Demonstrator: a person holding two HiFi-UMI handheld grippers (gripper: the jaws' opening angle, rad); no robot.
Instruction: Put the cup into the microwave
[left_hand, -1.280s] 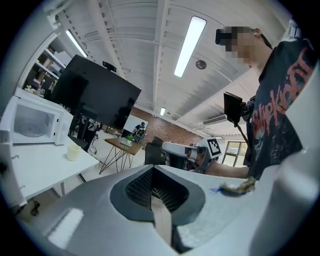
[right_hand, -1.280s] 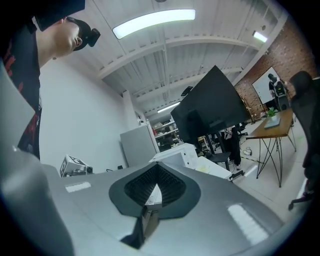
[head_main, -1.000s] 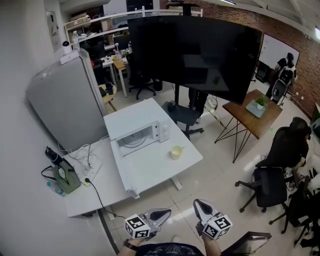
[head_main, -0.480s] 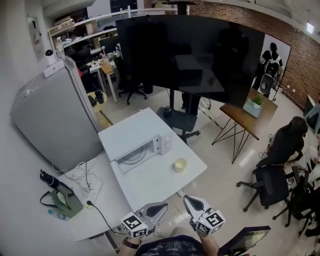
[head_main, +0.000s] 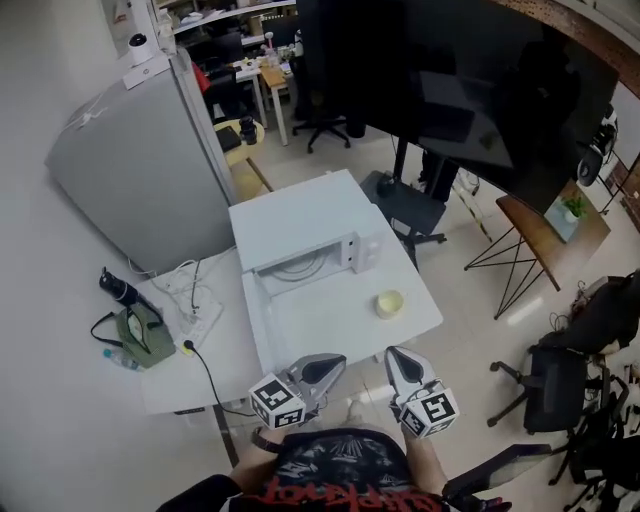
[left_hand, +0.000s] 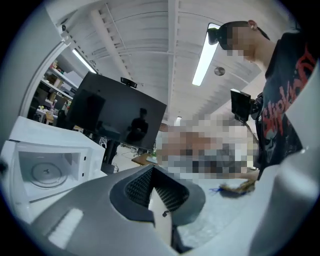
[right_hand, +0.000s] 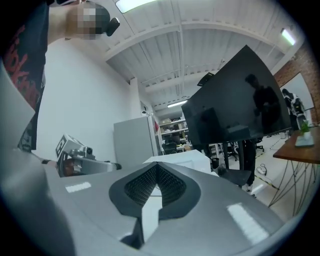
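Note:
A pale yellow cup (head_main: 389, 304) stands on the white table (head_main: 330, 325), to the right of the microwave's front. The white microwave (head_main: 300, 232) has its door (head_main: 262, 335) swung open and its cavity shows the turntable (left_hand: 46, 172). Both grippers hover side by side off the table's near edge, apart from the cup. My left gripper (head_main: 331, 364) has its jaws shut with nothing in them, and it also shows as a left gripper (right_hand: 75, 159) in the right gripper view. My right gripper (head_main: 397, 357) is shut and empty too, nearer the cup.
A grey cabinet (head_main: 140, 170) stands behind the table's left end. A big black screen (head_main: 470, 80) on a stand rises behind the microwave. A green bag (head_main: 142, 337), cables and a power strip (head_main: 197, 312) lie on the table's left. Office chairs (head_main: 555, 385) stand to the right.
Both grippers have come closer to the table's near edge, still side by side and shut. The cup and microwave have not moved on the table.

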